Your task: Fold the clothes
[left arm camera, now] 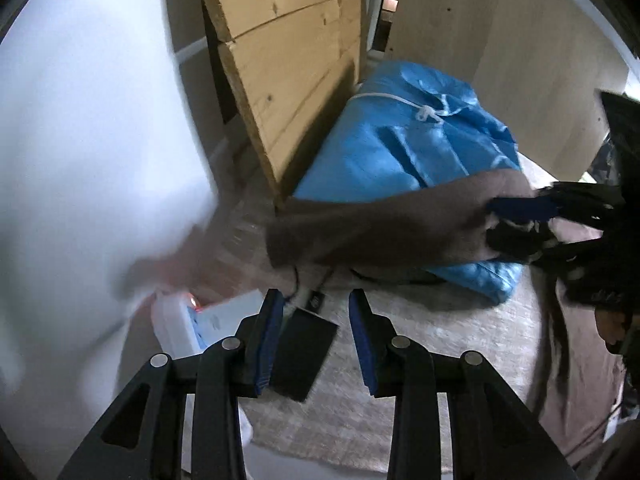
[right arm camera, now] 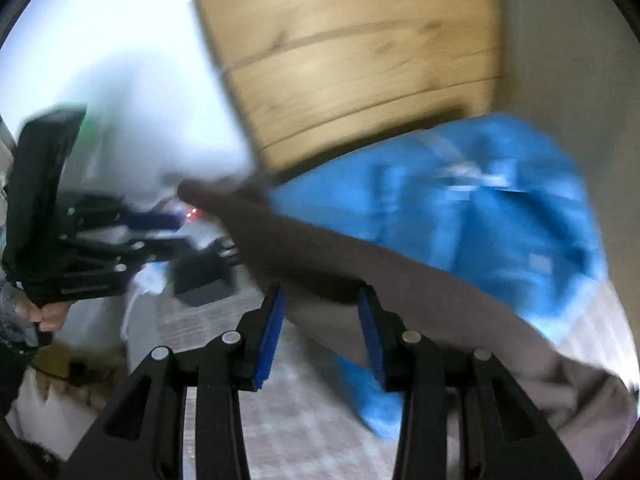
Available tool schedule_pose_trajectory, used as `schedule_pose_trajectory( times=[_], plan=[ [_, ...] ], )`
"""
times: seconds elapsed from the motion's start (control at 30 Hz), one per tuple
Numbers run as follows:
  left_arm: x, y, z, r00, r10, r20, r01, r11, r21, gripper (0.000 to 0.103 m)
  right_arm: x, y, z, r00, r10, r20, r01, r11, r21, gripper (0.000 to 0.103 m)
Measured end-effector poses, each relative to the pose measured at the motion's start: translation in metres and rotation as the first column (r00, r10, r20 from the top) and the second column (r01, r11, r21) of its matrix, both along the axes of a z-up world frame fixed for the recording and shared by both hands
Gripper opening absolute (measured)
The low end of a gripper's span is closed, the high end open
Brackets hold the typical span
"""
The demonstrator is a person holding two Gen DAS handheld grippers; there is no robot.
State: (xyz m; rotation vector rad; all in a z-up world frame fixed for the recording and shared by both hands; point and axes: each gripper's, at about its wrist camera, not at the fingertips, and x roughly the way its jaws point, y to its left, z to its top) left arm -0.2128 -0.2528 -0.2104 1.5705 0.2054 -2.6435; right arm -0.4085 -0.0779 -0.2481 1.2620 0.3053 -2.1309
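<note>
Stretching crosswise ahead of both grippers, the brown garment [left arm camera: 380, 220] has its long axis running from one tool toward the other. The right gripper [right arm camera: 322, 304] has one end between its part-open jaws, apparently pinched. The left gripper [left arm camera: 316, 308] stands part-open and empty; the garment's free end lies just beyond its tips, so that hand is nearer.

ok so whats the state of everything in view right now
brown garment: lifted off the floor, stretched out, not folded
right gripper: shut on one end of the brown garment
left gripper: jaws apart, nothing between them
blue bag: tied shut with a white cord, lying down
power strip: red light on
</note>
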Motion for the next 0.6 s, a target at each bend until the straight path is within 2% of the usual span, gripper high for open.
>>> schedule_pose_trajectory(
  times=[0.03, 0.07, 0.17, 0.23, 0.3, 0.4, 0.53, 0.57, 0.6],
  plan=[
    [-0.003, -0.001, 0.000, 1.000, -0.002, -0.012, 0.002, 1.000, 0.014, 0.033, -0.016, -0.001, -0.007, 0.999, -0.045, -0.027, 0.047, 0.997, 0.058, 0.037],
    [-0.005, -0.002, -0.002, 1.000, -0.006, -0.020, 0.006, 1.000, 0.015, 0.033, -0.028, 0.004, -0.011, 0.995, -0.091, -0.032, 0.093, 0.993, 0.074, 0.037],
    [-0.013, -0.005, -0.007, 0.999, -0.026, -0.035, 0.026, 1.000, 0.001, 0.033, -0.062, 0.036, -0.015, 0.975, -0.214, 0.050, 0.214, 0.977, 0.003, 0.037],
    [-0.020, -0.007, -0.010, 0.998, -0.044, -0.041, 0.044, 0.999, 0.008, 0.033, -0.072, 0.054, -0.013, 0.964, -0.253, 0.083, 0.258, 0.965, -0.050, 0.037],
    [-0.028, -0.005, -0.016, 0.997, -0.067, -0.038, 0.067, 0.998, 0.006, 0.033, -0.078, 0.064, -0.013, 0.959, -0.267, 0.099, 0.274, 0.960, -0.064, 0.037],
    [-0.043, 0.000, -0.027, 0.994, -0.106, -0.025, 0.106, 0.994, -0.025, 0.033, -0.073, 0.071, -0.010, 0.962, -0.260, 0.083, 0.265, 0.962, -0.059, 0.037],
    [-0.056, 0.002, -0.027, 0.993, -0.114, -0.017, 0.114, 0.993, 0.002, 0.030, -0.049, 0.057, 0.008, 0.991, -0.126, 0.033, 0.128, 0.989, -0.079, 0.039],
    [-0.059, 0.002, -0.024, 0.993, -0.116, -0.021, 0.116, 0.993, 0.008, 0.030, -0.045, 0.048, 0.011, 0.997, -0.082, 0.016, 0.083, 0.994, -0.070, 0.047],
    [-0.060, 0.001, -0.021, 0.993, -0.115, -0.024, 0.116, 0.993, 0.007, 0.030, -0.042, 0.037, 0.013, 0.999, -0.037, 0.000, 0.037, 0.998, -0.056, 0.059]
  ],
)
